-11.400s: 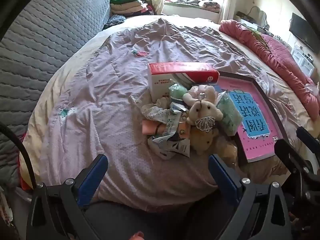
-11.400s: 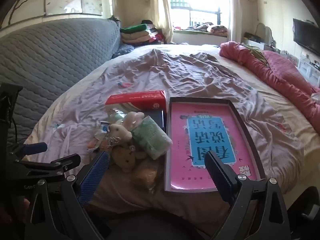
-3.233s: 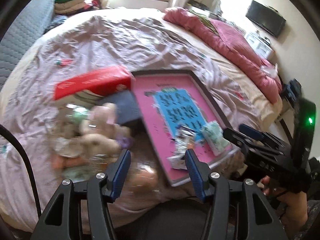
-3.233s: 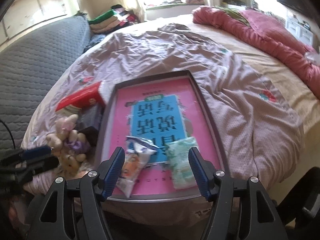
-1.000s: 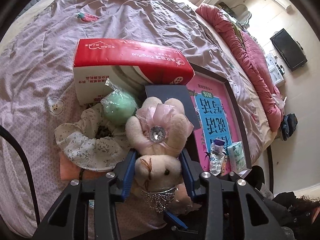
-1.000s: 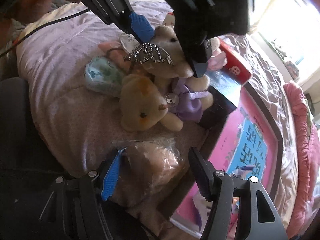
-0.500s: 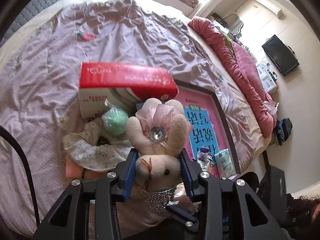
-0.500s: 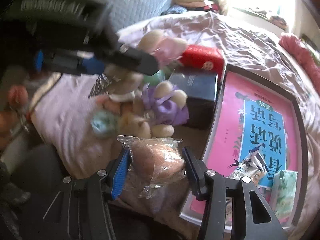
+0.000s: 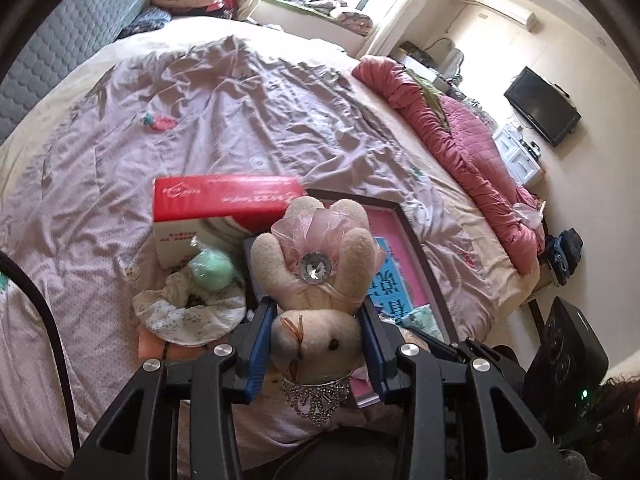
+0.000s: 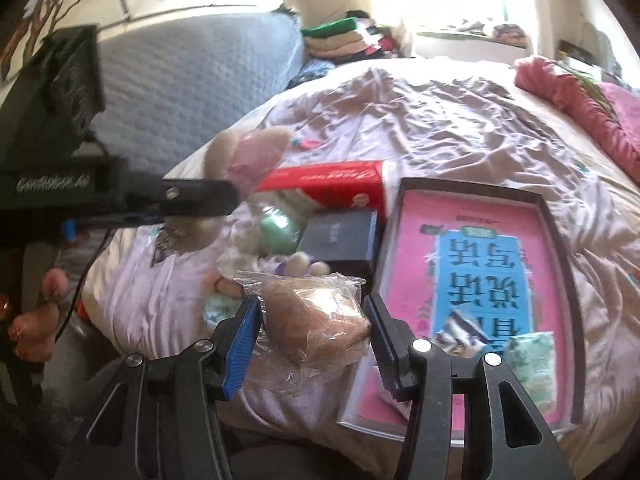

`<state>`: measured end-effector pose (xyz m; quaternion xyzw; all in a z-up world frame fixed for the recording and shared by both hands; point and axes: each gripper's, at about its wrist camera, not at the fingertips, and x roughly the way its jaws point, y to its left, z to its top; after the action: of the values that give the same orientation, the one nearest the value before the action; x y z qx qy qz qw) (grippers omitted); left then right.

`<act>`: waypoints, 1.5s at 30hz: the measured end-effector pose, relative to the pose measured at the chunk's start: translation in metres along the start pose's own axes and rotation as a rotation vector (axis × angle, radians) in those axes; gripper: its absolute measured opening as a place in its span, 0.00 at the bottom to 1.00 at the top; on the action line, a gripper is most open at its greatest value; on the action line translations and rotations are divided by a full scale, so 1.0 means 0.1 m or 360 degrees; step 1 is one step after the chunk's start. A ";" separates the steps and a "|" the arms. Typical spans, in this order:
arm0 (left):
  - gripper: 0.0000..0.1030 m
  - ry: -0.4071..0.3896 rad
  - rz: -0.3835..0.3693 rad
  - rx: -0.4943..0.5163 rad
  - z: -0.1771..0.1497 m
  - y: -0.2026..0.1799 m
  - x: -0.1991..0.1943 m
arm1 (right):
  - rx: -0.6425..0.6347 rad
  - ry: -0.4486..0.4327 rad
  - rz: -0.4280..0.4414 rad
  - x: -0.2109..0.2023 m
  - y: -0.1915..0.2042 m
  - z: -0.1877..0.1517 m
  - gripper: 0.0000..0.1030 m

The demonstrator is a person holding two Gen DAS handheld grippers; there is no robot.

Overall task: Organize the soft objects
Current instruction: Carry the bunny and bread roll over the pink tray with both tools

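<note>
My left gripper (image 9: 315, 342) is shut on a cream plush bunny (image 9: 316, 276) with a pink bow and a tiara, held above the bed. My right gripper (image 10: 314, 340) is shut on a brown soft item in a clear plastic bag (image 10: 316, 316), lifted off the bed. The left gripper with the bunny also shows blurred in the right wrist view (image 10: 240, 168). A pink tray (image 10: 476, 280) holds a tissue pack (image 10: 534, 356) and a small packet (image 10: 452, 336). A green ball (image 9: 210, 270) and a floral scrunchie (image 9: 188, 314) lie on the bed.
A red and white tissue box (image 9: 224, 208) and a dark box (image 10: 340, 242) sit left of the tray. A rolled pink quilt (image 9: 460, 128) lies along the right side of the bed. A grey headboard (image 10: 180, 92) stands at the left.
Both grippers have risen with their loads. The bagged item is now clear of the pile, and the bunny sits higher above the bed.
</note>
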<state>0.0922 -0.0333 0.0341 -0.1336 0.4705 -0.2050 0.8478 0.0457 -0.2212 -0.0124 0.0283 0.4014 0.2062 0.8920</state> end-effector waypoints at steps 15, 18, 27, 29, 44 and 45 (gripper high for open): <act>0.40 0.0014 -0.0076 0.0168 -0.06 -0.66 0.07 | 0.0233 -0.0173 -0.0165 -0.64 -0.61 -0.04 0.53; 0.40 0.0031 -0.0071 0.0197 -0.08 -0.76 0.12 | 0.0264 -0.0202 -0.0170 -0.72 -0.68 -0.06 0.53; 0.40 0.0057 -0.0021 0.0265 -0.12 -0.93 0.20 | 0.0302 -0.0251 -0.0165 -0.82 -0.79 -0.06 0.53; 0.40 0.0059 -0.0017 0.0275 -0.12 -0.96 0.23 | 0.0322 -0.0253 -0.0157 -0.83 -0.81 -0.07 0.53; 0.40 0.0165 -0.0035 0.0343 -0.23 -1.20 0.63 | 0.0441 -0.0226 -0.0227 -0.85 -1.24 -0.22 0.53; 0.40 0.0179 -0.0039 0.0351 -0.24 -1.22 0.66 | 0.0452 -0.0225 -0.0233 -0.85 -1.27 -0.23 0.53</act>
<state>0.0763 -0.1726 0.0233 -0.0336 0.4902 -0.2731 0.8271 0.0224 -0.3728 0.0042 0.1390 0.3638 0.0793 0.9176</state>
